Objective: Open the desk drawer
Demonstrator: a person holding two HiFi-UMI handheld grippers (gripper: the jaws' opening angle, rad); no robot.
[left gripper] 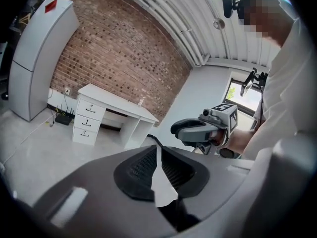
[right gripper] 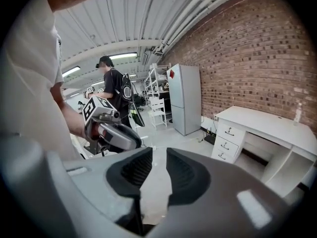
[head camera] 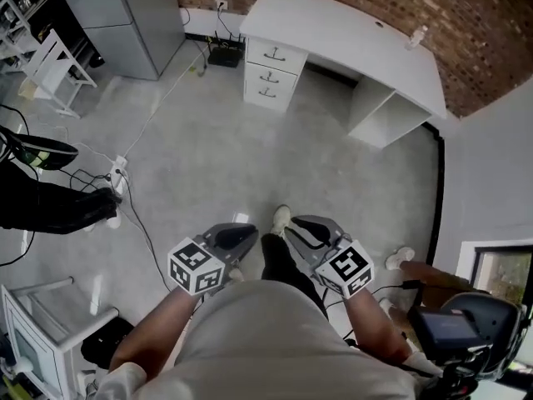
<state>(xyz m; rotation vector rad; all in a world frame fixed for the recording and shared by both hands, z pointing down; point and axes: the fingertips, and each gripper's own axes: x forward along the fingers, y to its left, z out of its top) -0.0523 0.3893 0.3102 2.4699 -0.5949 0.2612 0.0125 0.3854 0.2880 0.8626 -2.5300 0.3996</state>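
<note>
- The white desk (head camera: 333,23) is seen at the top centre of the head view, against the brick wall (head camera: 466,23). Its stack of three drawers (head camera: 271,73) is fitted under the desk's left end, and all three are shut.
- The left gripper (head camera: 248,235) and right gripper (head camera: 296,223) are held side by side at the lower centre, well apart from the desk. Open grey floor (head camera: 275,157) is seen between them and the desk.
- The left gripper's jaws are pressed together at the tips and grasp nothing. The right gripper's jaws are parted by a narrow gap and are empty.
- A grey refrigerator (head camera: 125,15) is placed at the upper left, with a white chair (head camera: 50,69) to its left.
- A power strip (head camera: 117,172) with cables is laid on the floor at mid left.
- A black router (head camera: 225,56) is set by the wall, just left of the drawers.
- A small bottle (head camera: 416,36) is stood on the desk's right end.
- Another person (right gripper: 113,90) is seen left of centre in the right gripper view.
</note>
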